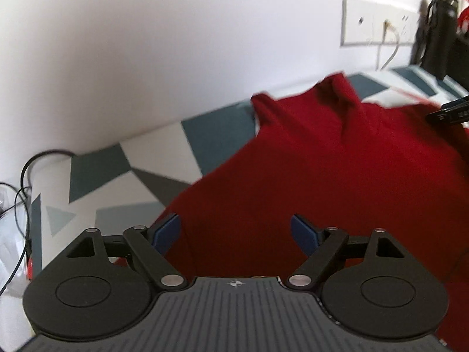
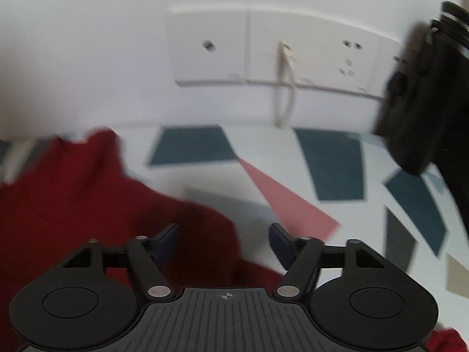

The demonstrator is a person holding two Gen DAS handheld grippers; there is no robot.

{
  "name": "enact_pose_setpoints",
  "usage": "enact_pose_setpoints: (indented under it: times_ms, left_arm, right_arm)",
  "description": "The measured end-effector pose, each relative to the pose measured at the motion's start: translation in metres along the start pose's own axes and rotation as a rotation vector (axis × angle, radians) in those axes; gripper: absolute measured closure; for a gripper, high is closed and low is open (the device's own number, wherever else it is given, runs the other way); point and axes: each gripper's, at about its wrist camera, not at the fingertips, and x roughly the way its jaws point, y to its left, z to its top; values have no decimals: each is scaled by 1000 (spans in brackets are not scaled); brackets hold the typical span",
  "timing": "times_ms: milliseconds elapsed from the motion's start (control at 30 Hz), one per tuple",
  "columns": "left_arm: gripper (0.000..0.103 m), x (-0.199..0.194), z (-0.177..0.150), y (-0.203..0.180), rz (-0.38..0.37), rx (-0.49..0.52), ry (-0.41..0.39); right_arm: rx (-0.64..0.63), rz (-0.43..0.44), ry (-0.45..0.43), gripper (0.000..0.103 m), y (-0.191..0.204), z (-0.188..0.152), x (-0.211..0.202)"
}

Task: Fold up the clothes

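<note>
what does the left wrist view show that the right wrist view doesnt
Only the left wrist view: black cables at the table's left end, the wide spread of the red garment, and the tip of the right gripper over it.

Only the right wrist view: a pink triangle in the tablecloth pattern, and the garment's right edge.

Both: the red garment, the patterned tablecloth, the wall socket panel with its white cable, a black object at far right, and open jaws, here on the left gripper.
</note>
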Motion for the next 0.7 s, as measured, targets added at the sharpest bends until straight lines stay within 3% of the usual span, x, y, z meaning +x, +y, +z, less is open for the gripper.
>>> enact_pose_setpoints:
  times_ms: [33, 67, 100, 167, 267, 333, 367, 400, 467, 567, 700]
  left_arm:
    - [19, 2, -1, -2, 13, 4, 12]
    - [18, 4, -2, -3, 27, 7, 23]
    - [18, 7, -3, -5, 40, 11, 35]
    - [17, 11, -5, -5, 59, 23, 47]
    - [12, 15, -6, -4, 65, 20, 36]
    - [11, 15, -3, -3, 57, 25, 34]
    - [11, 14, -2, -2, 52, 28, 33]
    - [11, 14, -1, -1, 48, 31, 33]
    - [11, 15, 5, -1, 47, 48, 23]
    - [6, 18, 20, -4, 57, 94, -6]
    - [5, 30, 49, -13, -29, 115, 2]
  right_arm:
    - [-11, -11, 3, 48, -1, -4, 2]
    - [-21, -18, 4, 77, -1, -7, 5]
    - [-15, 5, -14, 87, -2, -8, 7]
    - [-4, -14, -35, 89, -1, -8, 7]
    - [43, -43, -57, 88, -8, -3, 11]
    - [77, -46, -59, 80, -13, 3, 13]
    - [93, -42, -50, 71, -14, 6, 13]
    - [109, -21, -45, 71, -14, 11, 13]
    - [82, 56, -73, 69, -6, 23, 8]
    - [43, 177, -105, 53, 10, 41, 5]
    - [17, 344, -94, 53, 38, 66, 17]
